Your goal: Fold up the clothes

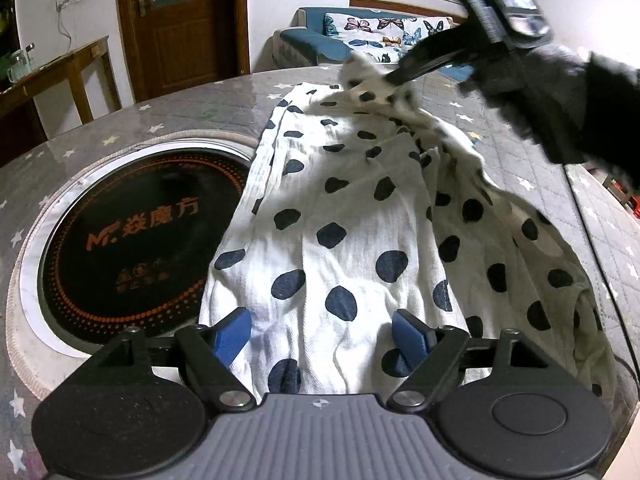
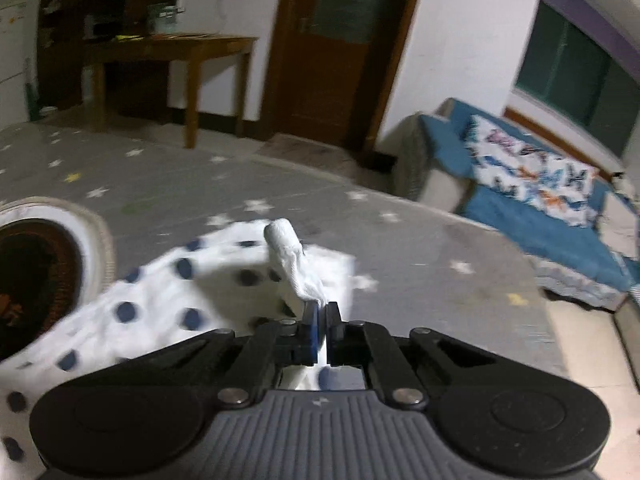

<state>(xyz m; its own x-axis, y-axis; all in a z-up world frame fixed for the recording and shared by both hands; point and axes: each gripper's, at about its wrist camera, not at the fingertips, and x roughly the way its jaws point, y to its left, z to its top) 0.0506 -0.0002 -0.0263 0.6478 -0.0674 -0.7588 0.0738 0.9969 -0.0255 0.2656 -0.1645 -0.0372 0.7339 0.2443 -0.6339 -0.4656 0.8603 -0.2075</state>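
A white garment with dark blue dots (image 1: 344,216) lies stretched along the grey star-patterned table cover (image 1: 192,112). My left gripper (image 1: 322,336) hangs over its near end, blue pads wide apart, open, cloth beneath but nothing pinched. At the far end my right gripper (image 1: 394,76), held by a black-gloved hand (image 1: 532,84), is shut on a bunched corner of the garment and lifts it off the table. In the right wrist view that gripper (image 2: 322,312) has its blue pads together on a twisted white fold of the garment (image 2: 292,264).
A round black induction plate (image 1: 136,240) with orange writing is set in the table left of the garment. The table's edge curves at the right. A blue sofa with a butterfly cover (image 1: 376,36), a wooden side table (image 2: 176,48) and a brown door (image 2: 340,40) stand beyond.
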